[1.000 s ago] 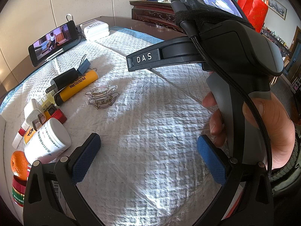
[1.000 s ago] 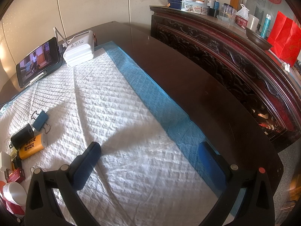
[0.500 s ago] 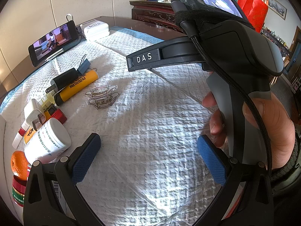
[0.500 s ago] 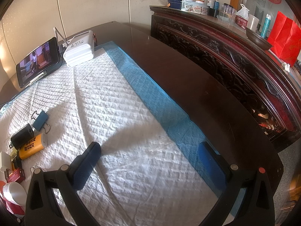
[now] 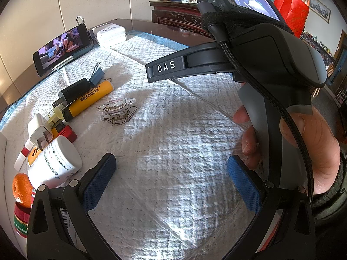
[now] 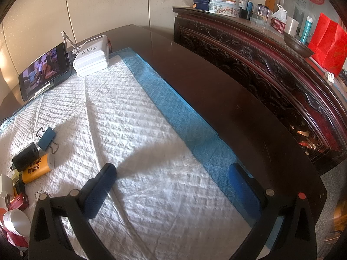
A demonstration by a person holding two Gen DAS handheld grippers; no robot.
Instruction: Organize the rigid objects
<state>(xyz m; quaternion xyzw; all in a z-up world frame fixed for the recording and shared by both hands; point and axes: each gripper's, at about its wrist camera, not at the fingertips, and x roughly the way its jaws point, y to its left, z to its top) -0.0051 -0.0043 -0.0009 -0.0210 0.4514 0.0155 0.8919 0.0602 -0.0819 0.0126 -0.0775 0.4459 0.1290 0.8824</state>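
Both tongs are spread wide and hold nothing: the left tongs [image 5: 171, 177] hang over bare white padding [image 5: 173, 151] on the worktop [image 6: 216, 99], and the right tongs [image 6: 173, 186] hover over the pad's blue edge, with the hand [image 5: 303, 151] gripping their handle showing in the left view. The things to be sorted all lie to the left of both tongs, strung along the pad's left side from near to far: an orange [image 5: 21, 186], a white pill bottle [image 5: 54, 162] on its side, a white plug adapter [image 5: 40, 134], a yellow tube [image 5: 89, 101], a black charger [image 5: 72, 93] and a blue binder clip [image 5: 97, 78]. Two flat clear charms [image 5: 118, 111] sit apart, nearer the middle. The left tongs are much the nearer; the bottle lies just beside their left finger. The bottle and the tube both run on a slant, near-left to far-right, so I judge the tongs would need turning to close across either one.
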